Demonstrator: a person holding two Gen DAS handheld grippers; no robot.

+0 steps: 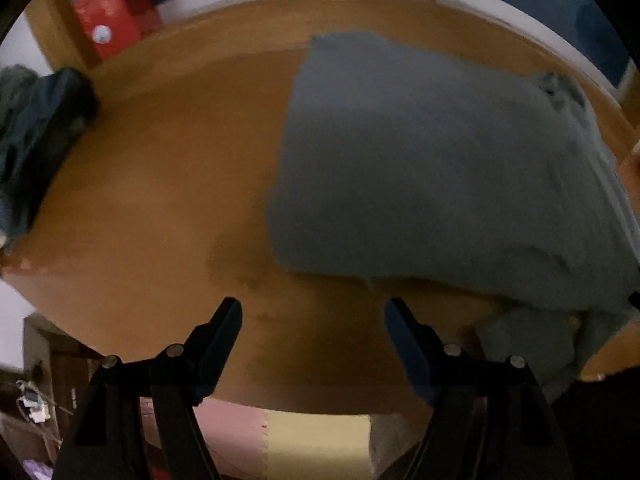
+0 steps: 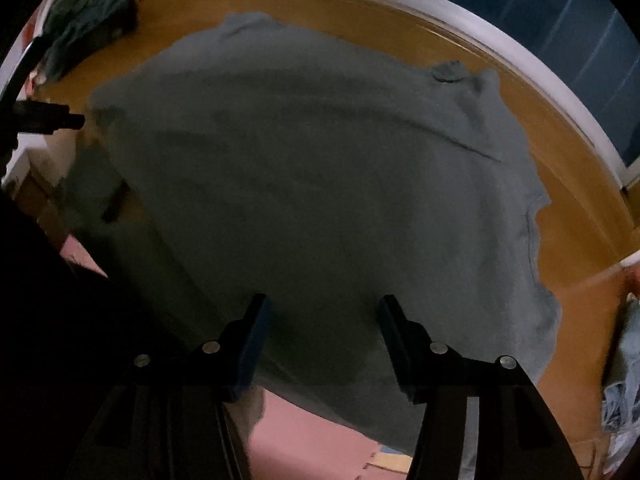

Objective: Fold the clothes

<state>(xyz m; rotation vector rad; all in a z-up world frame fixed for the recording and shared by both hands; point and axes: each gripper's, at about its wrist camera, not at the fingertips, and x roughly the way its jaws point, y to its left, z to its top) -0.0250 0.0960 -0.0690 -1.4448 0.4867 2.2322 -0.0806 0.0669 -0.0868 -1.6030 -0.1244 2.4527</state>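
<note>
A large grey-blue garment (image 2: 300,160) lies spread over the wooden table (image 2: 568,240), and its near part hangs over the front edge. My right gripper (image 2: 324,304) hovers over that near part, tilted downward. Its jaws stand open and no cloth is pinched between them. In the left wrist view the same garment (image 1: 420,168) fills the right half, with a bunched fold at its near right corner. My left gripper (image 1: 312,308) is open over bare table (image 1: 160,200), just left of and nearer than the garment's near left corner. It holds nothing.
A pile of dark clothes (image 1: 36,128) (image 2: 88,12) sits at the table's far left. A red box (image 1: 108,12) stands behind it. A white window frame (image 2: 480,32) runs along the back. Pale blue clothing (image 2: 624,360) lies at the right edge. Pink floor mats (image 2: 320,440) show below.
</note>
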